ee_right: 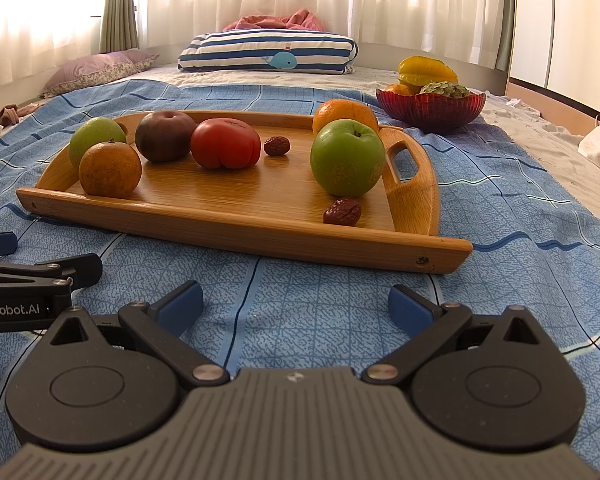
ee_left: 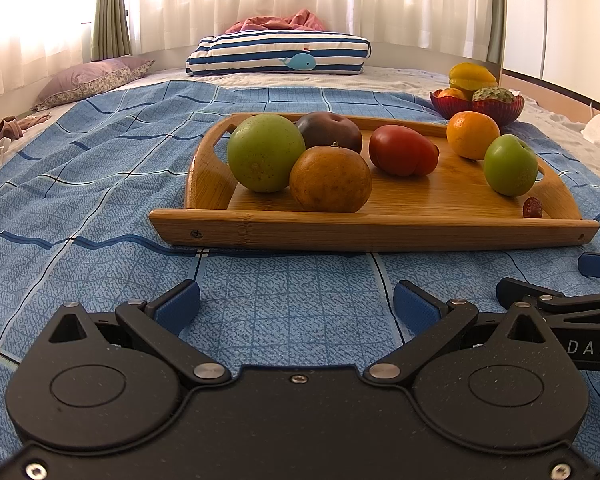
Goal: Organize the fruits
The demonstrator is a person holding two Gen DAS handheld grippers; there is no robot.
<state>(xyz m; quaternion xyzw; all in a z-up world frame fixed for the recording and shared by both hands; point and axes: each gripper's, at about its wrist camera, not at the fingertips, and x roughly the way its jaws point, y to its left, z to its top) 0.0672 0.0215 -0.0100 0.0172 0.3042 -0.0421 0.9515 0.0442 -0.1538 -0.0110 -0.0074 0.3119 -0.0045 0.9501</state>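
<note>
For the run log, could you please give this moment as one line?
left gripper open, empty | right gripper open, empty | fruit on tray | bowl part filled

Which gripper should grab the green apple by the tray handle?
Probably the right gripper: it's open, and the green apple sits at the tray's right end, on its side. The left gripper faces the other end.
</note>
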